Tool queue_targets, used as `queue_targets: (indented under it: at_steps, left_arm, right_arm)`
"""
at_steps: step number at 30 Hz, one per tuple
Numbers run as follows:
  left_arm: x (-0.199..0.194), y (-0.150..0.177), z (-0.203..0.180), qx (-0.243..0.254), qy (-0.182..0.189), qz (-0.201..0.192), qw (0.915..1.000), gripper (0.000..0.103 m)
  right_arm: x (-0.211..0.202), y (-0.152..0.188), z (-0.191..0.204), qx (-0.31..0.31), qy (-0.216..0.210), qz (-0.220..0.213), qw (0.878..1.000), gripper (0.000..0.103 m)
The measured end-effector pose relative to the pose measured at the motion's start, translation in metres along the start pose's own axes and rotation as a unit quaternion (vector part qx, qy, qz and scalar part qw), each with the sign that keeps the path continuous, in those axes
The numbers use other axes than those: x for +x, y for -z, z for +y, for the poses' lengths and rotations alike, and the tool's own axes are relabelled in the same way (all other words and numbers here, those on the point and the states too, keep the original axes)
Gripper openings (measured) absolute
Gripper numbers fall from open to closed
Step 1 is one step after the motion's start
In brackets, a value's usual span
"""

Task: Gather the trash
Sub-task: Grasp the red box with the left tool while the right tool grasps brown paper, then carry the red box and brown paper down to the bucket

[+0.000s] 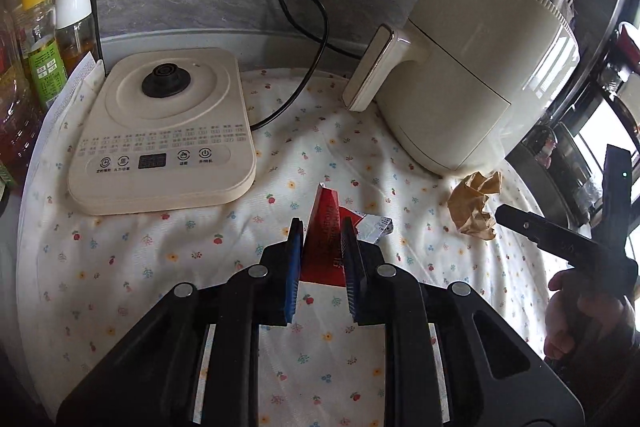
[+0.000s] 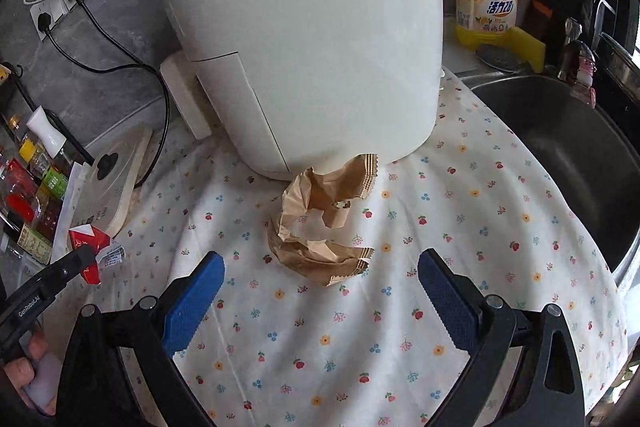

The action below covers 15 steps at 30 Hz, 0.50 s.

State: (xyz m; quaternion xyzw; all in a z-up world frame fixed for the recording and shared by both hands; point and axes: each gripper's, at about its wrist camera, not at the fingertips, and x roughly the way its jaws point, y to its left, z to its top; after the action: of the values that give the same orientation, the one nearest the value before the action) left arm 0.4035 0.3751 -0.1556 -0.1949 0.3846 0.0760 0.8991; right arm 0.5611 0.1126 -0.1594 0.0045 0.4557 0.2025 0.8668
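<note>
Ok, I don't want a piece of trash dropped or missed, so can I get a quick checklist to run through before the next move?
1. Left gripper closed on the red wrapper: ok, the pads pinch it.
2. Wrapper clear of the floral cloth: cannot tell.
3. Right gripper open for a pick: ok, jaws wide, nothing between them.
4. Crumpled brown paper bag ahead of the right gripper: ok, it lies just beyond the fingertips.
5. Room around the bag: not ok, its far end sits right against the white air fryer.
6. Somewhere to drop the trash: cannot tell, no bin in view.
</note>
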Motion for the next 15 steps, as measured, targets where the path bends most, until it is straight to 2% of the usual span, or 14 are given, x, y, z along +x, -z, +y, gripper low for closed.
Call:
queue_targets:
  at_steps: [3, 4, 5, 6, 7, 9, 15]
  left_arm:
    - [-0.004, 0.003, 0.007, -0.003, -0.004, -0.001, 1.0, 0.019]
    - [-0.005, 0.003, 0.008, -0.003, -0.004, -0.001, 1.0, 0.019]
    - [-0.005, 0.004, 0.007, -0.003, -0.005, 0.001, 1.0, 0.019]
    - [-0.004, 0.004, 0.006, -0.002, -0.005, 0.002, 1.0, 0.019]
    - [-0.005, 0.004, 0.006, -0.001, -0.003, 0.003, 1.0, 0.019]
    - [-0.005, 0.005, 0.002, 0.005, 0.007, 0.0, 1.0, 0.02]
    - [0.001, 0.01, -0.02, 0.022, 0.045, 0.006, 0.9987, 0.02]
  right_arm:
    - [0.019, -0.006, 0.006, -0.006, -0.002, 0.008, 1.0, 0.094]
    - [0.024, -0.007, 0.007, -0.01, -0.006, 0.01, 1.0, 0.078]
    - [0.031, -0.006, 0.007, -0.015, -0.012, 0.025, 1.0, 0.057]
    - [0.04, -0.006, 0.007, -0.016, -0.023, 0.054, 0.998, 0.007]
    - [0.038, -0.006, 0.004, -0.008, -0.028, 0.062, 0.998, 0.007]
    - [0.019, -0.004, 0.007, -0.013, -0.03, 0.045, 0.998, 0.003]
    - [-0.031, 0.022, 0.008, -0.034, -0.022, 0.024, 0.999, 0.003]
